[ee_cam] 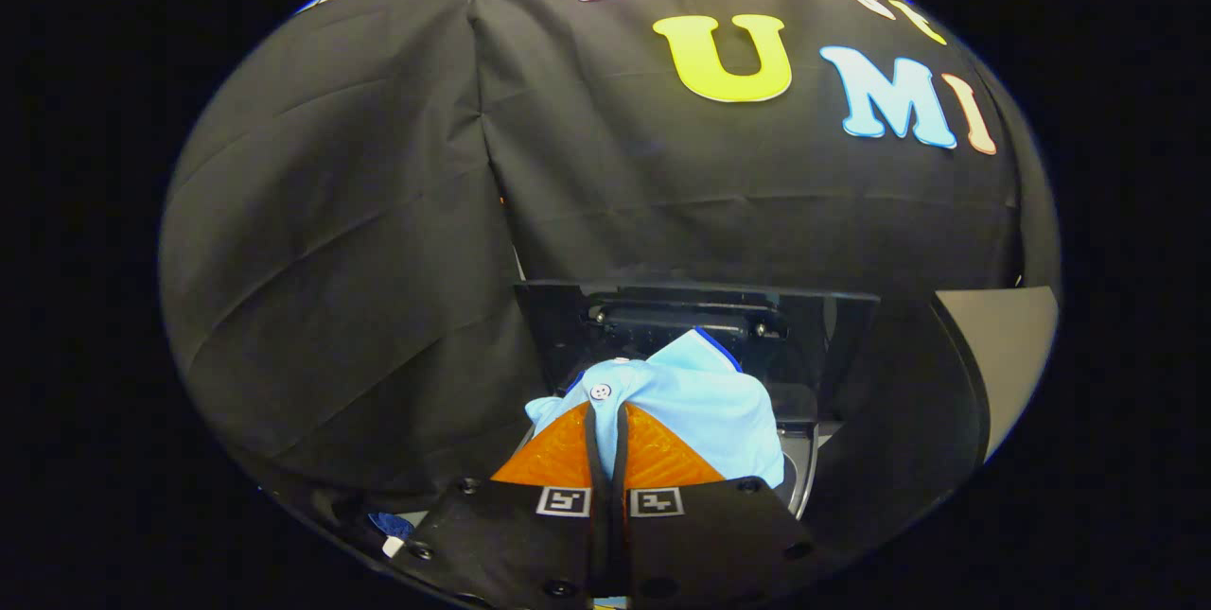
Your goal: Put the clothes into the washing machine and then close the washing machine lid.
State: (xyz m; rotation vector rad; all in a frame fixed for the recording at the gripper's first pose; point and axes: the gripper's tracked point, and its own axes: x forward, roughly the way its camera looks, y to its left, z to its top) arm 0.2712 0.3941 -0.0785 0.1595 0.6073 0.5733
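My gripper [605, 413] is shut on a light blue garment [695, 402] with a darker blue trim and a white button. The cloth bunches up over and just ahead of the fingertips and hangs to their right. Beyond it stands the washing machine's raised lid [833, 326], dark and upright, with its hinge bar across the back. Below the cloth, right of the fingers, a curved piece of the machine's opening rim [804, 482] shows. The drum inside is hidden by the cloth.
The booth's black cloth wall [359, 241] rises close behind and to the left of the machine. A pale surface [1012, 355] shows at the far right. A small blue scrap with a white tag [390, 527] lies low to the left of the fingers.
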